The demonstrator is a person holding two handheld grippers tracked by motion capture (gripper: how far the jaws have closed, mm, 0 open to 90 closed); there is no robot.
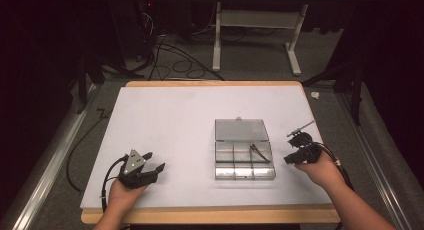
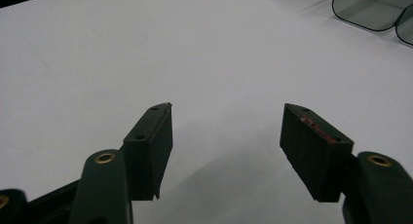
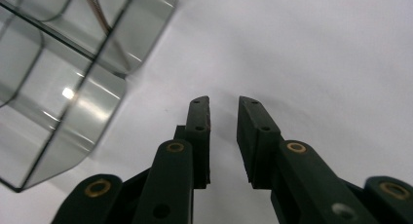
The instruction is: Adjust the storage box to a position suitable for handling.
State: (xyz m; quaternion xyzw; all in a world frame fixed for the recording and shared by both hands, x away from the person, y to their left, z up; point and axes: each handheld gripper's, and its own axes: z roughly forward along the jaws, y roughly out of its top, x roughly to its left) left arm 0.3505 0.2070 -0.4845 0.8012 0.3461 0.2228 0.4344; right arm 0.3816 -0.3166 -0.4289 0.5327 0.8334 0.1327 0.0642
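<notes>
A clear plastic compartment box (image 1: 235, 173) lies on the white mat right of the middle, its lid (image 1: 241, 129) folded open flat on the far side. A thin brownish wire-like piece (image 1: 257, 151) rests in its far right compartment. My right gripper (image 1: 288, 152) sits just right of the box, pointing at it; in the right gripper view the jaws (image 3: 224, 101) stand a narrow gap apart over bare mat, with the box (image 3: 63, 87) at their left. My left gripper (image 1: 155, 161) rests at the near left, wide open (image 2: 227, 109) with nothing between its jaws.
The white mat (image 1: 170, 120) covers a wood-edged table. A thin grey rod-like thing (image 1: 302, 126) lies just beyond the right gripper. The box's rounded corners (image 2: 365, 9) show far off in the left gripper view. Cables and a white stand's legs (image 1: 216, 45) are on the floor behind.
</notes>
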